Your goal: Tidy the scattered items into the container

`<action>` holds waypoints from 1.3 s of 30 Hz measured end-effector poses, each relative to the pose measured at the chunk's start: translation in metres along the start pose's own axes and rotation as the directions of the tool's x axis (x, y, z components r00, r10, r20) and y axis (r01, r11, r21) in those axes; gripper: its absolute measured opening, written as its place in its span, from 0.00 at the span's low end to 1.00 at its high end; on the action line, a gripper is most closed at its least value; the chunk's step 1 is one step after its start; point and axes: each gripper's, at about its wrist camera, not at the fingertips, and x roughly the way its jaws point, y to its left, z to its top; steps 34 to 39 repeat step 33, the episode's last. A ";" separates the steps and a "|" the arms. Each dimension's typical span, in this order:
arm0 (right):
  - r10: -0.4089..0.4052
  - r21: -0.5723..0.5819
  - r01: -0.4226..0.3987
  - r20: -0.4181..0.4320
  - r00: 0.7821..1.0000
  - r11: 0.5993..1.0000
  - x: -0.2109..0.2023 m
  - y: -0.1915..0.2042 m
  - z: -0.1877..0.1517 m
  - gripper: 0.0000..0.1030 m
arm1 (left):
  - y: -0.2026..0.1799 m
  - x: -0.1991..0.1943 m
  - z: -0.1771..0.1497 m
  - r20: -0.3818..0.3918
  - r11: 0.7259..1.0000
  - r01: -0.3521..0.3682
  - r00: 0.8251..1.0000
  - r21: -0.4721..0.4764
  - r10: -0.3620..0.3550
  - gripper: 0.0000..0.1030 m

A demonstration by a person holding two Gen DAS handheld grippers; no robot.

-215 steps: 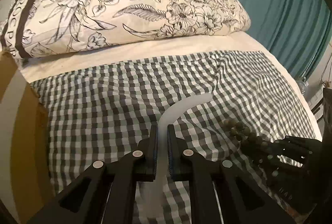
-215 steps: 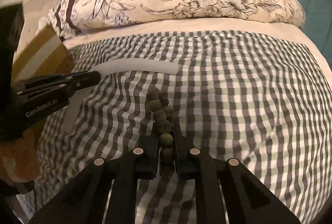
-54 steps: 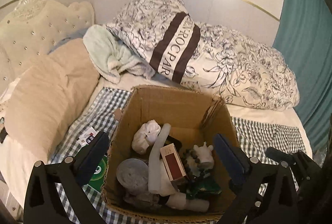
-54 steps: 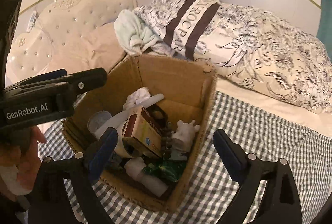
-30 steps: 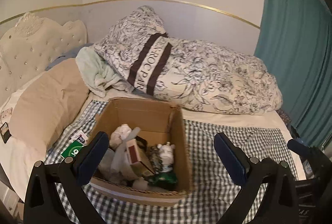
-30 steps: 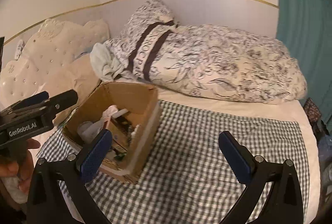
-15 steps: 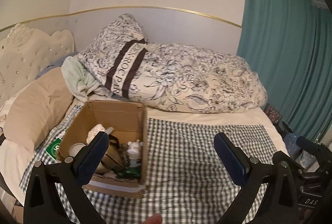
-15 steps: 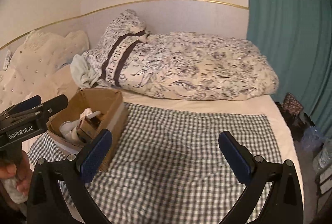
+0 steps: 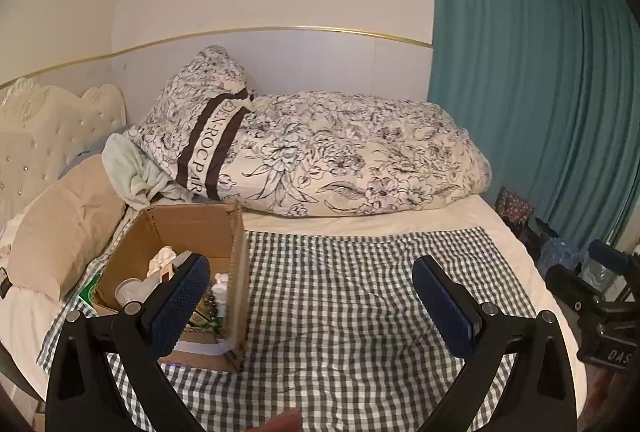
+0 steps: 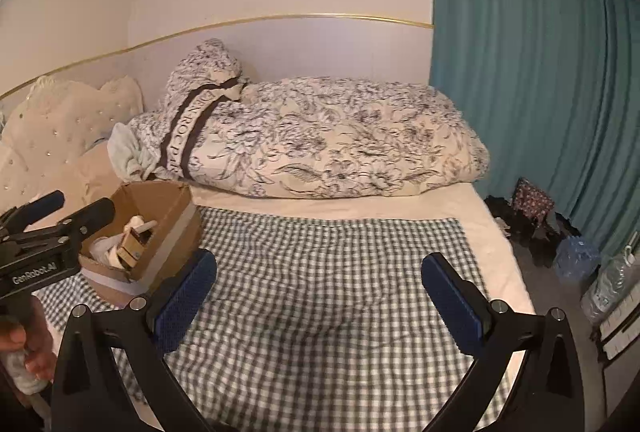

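Note:
An open cardboard box (image 9: pixel 188 228) stands at the left of the checked cloth (image 9: pixel 360 296) on the bed, with several small items inside, among them a white figurine (image 9: pixel 162 258) and dark beads (image 9: pixel 210 306). The box also shows in the right wrist view (image 10: pixel 160 208). My left gripper (image 9: pixel 310 304) is wide open and empty, held well back from the box. My right gripper (image 10: pixel 318 292) is wide open and empty over the cloth. The left gripper shows at the left edge of the right wrist view (image 10: pixel 48 232).
A floral duvet (image 9: pixel 328 160) and pillows (image 9: pixel 60 216) lie along the bed's far side. A teal curtain (image 9: pixel 540 104) hangs at the right. Bags and bottles (image 10: pixel 560 240) sit on the floor to the right. The right gripper's body (image 9: pixel 596 304) shows at the right edge.
Both grippers let go of the white strip and the beads into the box, opened wide and have pulled back and up from it. The box now looks smaller and further left.

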 end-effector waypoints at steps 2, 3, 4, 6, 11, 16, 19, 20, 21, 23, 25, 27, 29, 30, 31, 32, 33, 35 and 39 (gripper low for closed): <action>-0.025 0.007 0.025 0.001 1.000 1.000 -0.002 -0.010 -0.002 1.00 | -0.008 -0.002 -0.002 0.000 1.000 0.007 1.000 0.013 -0.007 1.00; -0.030 0.014 0.030 0.000 1.000 0.999 -0.002 -0.015 -0.004 1.00 | -0.011 -0.003 -0.003 -0.001 1.000 0.010 1.000 0.019 -0.010 1.00; -0.031 0.021 0.031 -0.001 1.000 0.999 -0.003 -0.019 -0.005 1.00 | -0.014 -0.003 -0.004 0.000 1.000 0.012 1.000 0.024 -0.012 1.00; -0.035 0.036 0.035 -0.003 0.999 0.999 -0.005 -0.027 -0.008 1.00 | -0.019 -0.005 -0.007 0.000 0.999 0.019 1.000 0.036 -0.019 1.00; -0.045 0.057 0.045 -0.008 0.999 0.997 -0.008 -0.038 -0.013 1.00 | -0.028 -0.004 -0.010 -0.007 0.998 0.017 1.000 0.059 -0.017 1.00; -0.040 0.067 0.040 -0.008 0.999 0.997 -0.008 -0.044 -0.015 1.00 | -0.032 0.000 -0.011 -0.019 0.998 0.026 1.000 0.060 -0.025 1.00; -0.037 0.070 0.038 -0.010 0.999 0.997 -0.008 -0.044 -0.016 1.00 | -0.031 0.001 -0.011 -0.026 0.998 0.028 0.999 0.054 -0.027 1.00; -0.038 0.071 0.038 -0.010 0.999 0.997 -0.008 -0.044 -0.016 1.00 | -0.032 0.001 -0.012 -0.027 0.998 0.030 0.999 0.055 -0.029 1.00; -0.038 0.072 0.039 -0.011 0.999 0.997 -0.008 -0.045 -0.017 1.00 | -0.032 0.001 -0.012 -0.027 0.998 0.029 0.999 0.056 -0.028 1.00; -0.039 0.072 0.040 -0.012 0.999 0.997 -0.006 -0.045 -0.018 1.00 | -0.032 0.001 -0.013 -0.027 0.998 0.033 0.999 0.055 -0.032 1.00; -0.041 0.076 0.042 -0.014 0.999 0.996 -0.006 -0.046 -0.019 1.00 | -0.033 0.001 -0.013 -0.026 0.998 0.034 0.999 0.054 -0.033 1.00; -0.041 0.080 0.042 -0.017 0.999 0.996 -0.005 -0.047 -0.019 1.00 | -0.033 0.002 -0.013 -0.027 0.998 0.038 0.999 0.056 -0.037 1.00; -0.039 0.085 0.041 -0.020 0.999 0.996 -0.004 -0.049 -0.020 1.00 | -0.034 0.002 -0.014 -0.025 0.998 0.039 0.999 0.057 -0.038 1.00; -0.039 0.087 0.041 -0.022 0.999 0.995 -0.003 -0.049 -0.020 1.00 | -0.034 0.003 -0.015 -0.024 0.998 0.040 0.999 0.058 -0.039 1.00; -0.039 0.089 0.041 -0.024 0.999 0.995 -0.002 -0.050 -0.020 1.00 | -0.034 0.003 -0.015 -0.024 0.997 0.042 0.999 0.060 -0.040 1.00; -0.038 0.090 0.040 -0.026 0.999 0.995 -0.001 -0.050 -0.020 1.00 | -0.035 0.004 -0.016 -0.026 0.997 0.043 0.999 0.061 -0.041 1.00; -0.036 0.091 0.039 -0.028 0.999 0.995 0.000 -0.050 -0.020 1.00 | -0.035 0.005 -0.016 -0.029 0.997 0.046 0.999 0.062 -0.044 1.00; -0.036 0.091 0.039 -0.028 0.999 0.995 0.000 -0.050 -0.020 1.00 | -0.035 0.005 -0.016 -0.029 0.997 0.046 0.999 0.062 -0.044 1.00; -0.036 0.091 0.039 -0.028 0.999 0.995 0.000 -0.050 -0.020 1.00 | -0.035 0.005 -0.016 -0.029 0.997 0.046 0.999 0.062 -0.044 1.00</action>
